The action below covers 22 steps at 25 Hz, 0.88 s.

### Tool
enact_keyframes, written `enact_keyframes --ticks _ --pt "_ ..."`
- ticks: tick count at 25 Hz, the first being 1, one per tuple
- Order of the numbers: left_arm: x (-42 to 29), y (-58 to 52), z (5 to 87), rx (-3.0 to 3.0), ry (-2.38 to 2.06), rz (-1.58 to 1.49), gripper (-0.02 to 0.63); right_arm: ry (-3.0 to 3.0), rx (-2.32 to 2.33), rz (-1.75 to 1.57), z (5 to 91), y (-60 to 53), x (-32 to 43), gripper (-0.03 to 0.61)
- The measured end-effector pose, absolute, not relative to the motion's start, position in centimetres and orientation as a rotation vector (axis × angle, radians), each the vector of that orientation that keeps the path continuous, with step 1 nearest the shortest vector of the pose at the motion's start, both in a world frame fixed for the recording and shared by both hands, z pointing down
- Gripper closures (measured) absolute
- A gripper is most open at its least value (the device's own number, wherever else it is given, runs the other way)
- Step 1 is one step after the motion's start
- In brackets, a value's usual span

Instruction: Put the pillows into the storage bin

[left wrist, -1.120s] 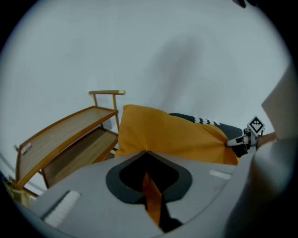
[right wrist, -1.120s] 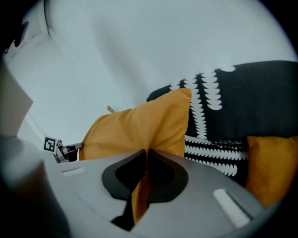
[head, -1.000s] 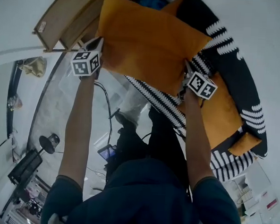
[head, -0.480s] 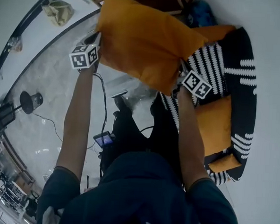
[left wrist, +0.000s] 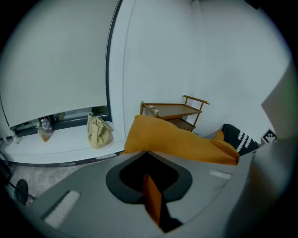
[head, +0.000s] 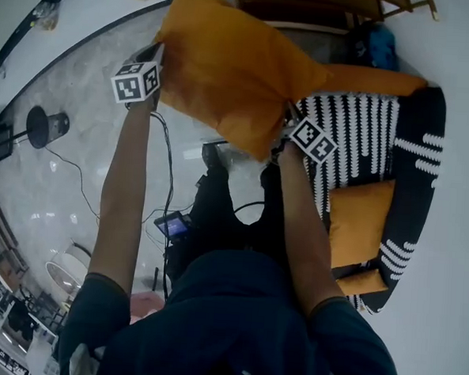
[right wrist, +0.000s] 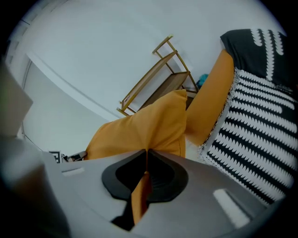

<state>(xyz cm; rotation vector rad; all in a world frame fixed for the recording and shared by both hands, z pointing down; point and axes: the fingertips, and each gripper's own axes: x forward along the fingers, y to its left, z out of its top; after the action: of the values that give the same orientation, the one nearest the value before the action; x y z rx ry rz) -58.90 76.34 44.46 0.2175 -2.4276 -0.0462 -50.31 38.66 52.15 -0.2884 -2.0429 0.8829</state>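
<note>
A large orange pillow (head: pixel 226 67) hangs in the air between both grippers. My left gripper (head: pixel 157 59) is shut on its left edge, and the fabric is pinched between the jaws of that gripper (left wrist: pixel 147 151). My right gripper (head: pixel 288 130) is shut on the pillow's right corner, and orange cloth (right wrist: pixel 139 195) runs through the closed jaws. The pillow (left wrist: pixel 177 139) fills the middle of the left gripper view. More orange pillows (head: pixel 357 222) lie on the black and white sofa (head: pixel 416 138) at the right. No storage bin is in view.
A wooden trolley shelf (head: pixel 309 5) stands against the wall ahead. A beige bag (left wrist: pixel 98 132) sits on a low ledge by the window. A lamp (head: pixel 44 123) and cables (head: pixel 165 163) lie on the marble floor at the left. A blue object (head: pixel 378 45) sits beside the sofa.
The person has turned, so the sofa has swung to the right and the floor has come in at the left. Both grippers kept hold of the pillow throughout.
</note>
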Motion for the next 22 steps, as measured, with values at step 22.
enact_keyframes --ticks 22 --pt "-62.3 82.6 51.0 0.444 -2.246 0.298 0.607 -1.537 0.082 1.119 64.8 59.2 -34.2 0.561"
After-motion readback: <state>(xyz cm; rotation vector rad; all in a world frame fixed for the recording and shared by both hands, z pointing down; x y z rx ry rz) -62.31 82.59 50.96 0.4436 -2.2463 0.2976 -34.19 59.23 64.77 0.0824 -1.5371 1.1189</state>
